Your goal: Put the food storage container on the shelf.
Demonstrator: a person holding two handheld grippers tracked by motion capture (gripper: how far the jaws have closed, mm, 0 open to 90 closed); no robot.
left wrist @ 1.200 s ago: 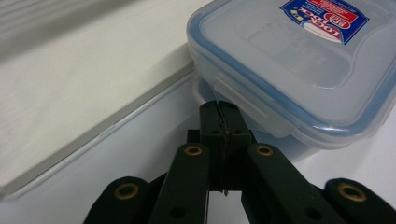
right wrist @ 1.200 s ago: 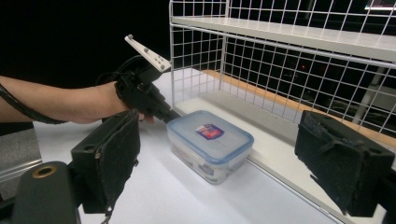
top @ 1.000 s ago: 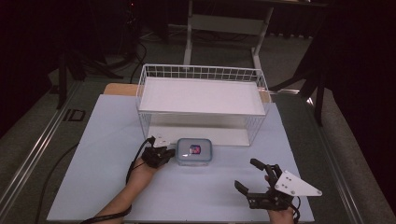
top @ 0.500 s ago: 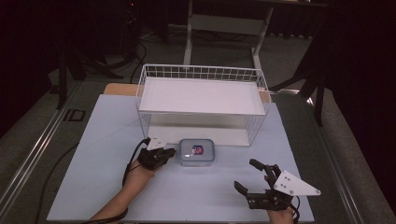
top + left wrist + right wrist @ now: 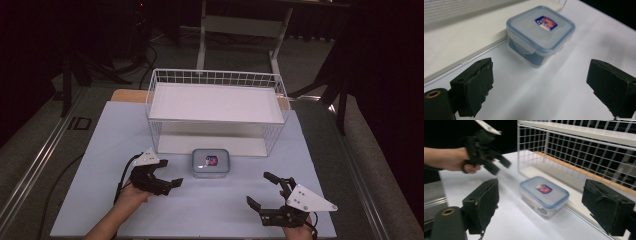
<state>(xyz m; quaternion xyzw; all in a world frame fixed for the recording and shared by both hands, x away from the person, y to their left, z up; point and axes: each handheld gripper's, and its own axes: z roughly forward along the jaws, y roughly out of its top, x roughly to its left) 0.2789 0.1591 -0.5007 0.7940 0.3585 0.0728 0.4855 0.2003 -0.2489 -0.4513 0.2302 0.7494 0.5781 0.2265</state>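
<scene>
Just opened wide and empty, the left gripper faces the container, its label unreadable.

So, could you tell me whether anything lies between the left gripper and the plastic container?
Nothing visible does. The left gripper, fingers apart and just opened, has bare white table between it and the container, which sits closed beside the wire basket.

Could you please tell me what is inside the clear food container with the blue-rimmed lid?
The food container is shut by its clip lid; something dark blue shows through its wall, but the lid covers what it is.
</scene>
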